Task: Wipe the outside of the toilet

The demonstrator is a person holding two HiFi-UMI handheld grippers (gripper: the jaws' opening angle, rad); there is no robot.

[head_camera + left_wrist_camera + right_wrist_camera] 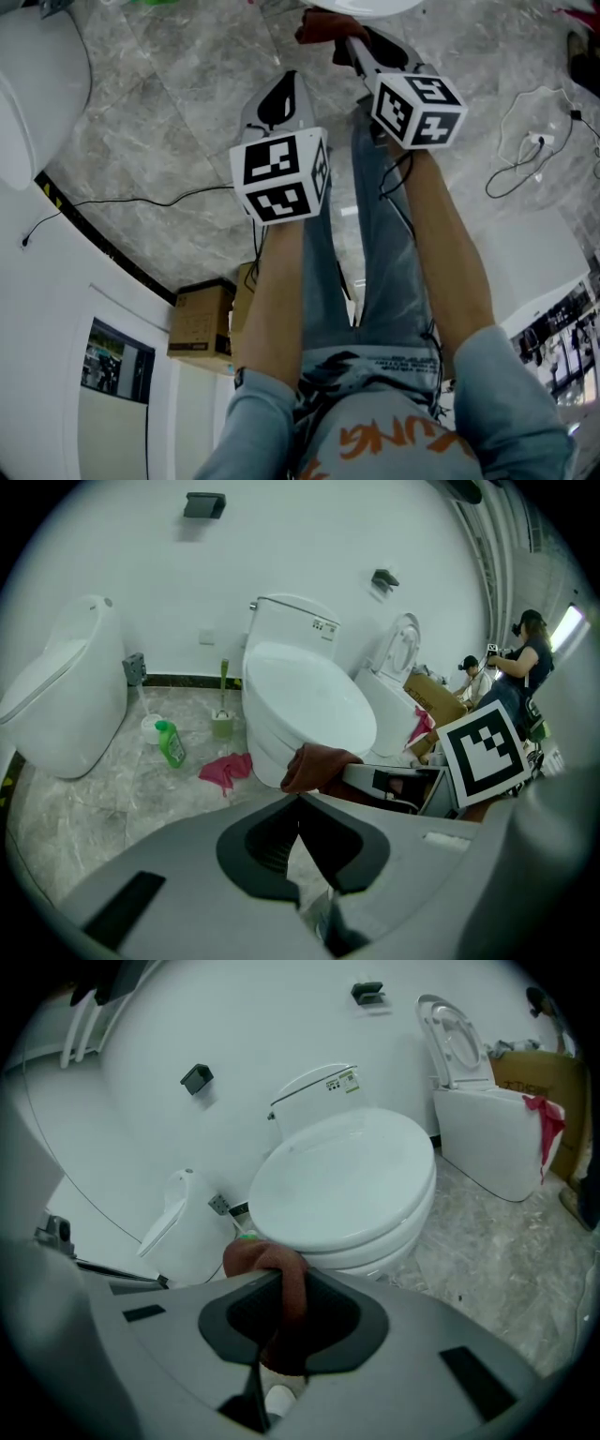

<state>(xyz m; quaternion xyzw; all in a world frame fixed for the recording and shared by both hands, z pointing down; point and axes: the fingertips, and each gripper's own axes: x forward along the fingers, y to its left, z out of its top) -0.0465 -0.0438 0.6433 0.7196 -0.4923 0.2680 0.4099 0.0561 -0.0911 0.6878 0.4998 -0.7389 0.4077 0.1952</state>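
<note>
A white toilet (347, 1185) with its lid down stands against the wall, just ahead of both grippers; it also shows in the left gripper view (300, 705) and its front rim in the head view (361, 7). My right gripper (281, 1279) is shut on a brown cloth (267, 1262), held close below the front of the bowl. From the left, the cloth (314, 766) hangs at the bowl's front, on the right gripper (394, 785). My left gripper (300, 799) is shut with nothing in it, a little behind and left of the right one (342, 37).
On the floor left of the toilet are a green bottle (172, 742), a pink rag (225, 769) and a toilet brush (222, 719). More white toilets stand at both sides (61, 710) (487, 1138). Cardboard boxes (202, 319) and a cable (525, 141) lie on the marble floor.
</note>
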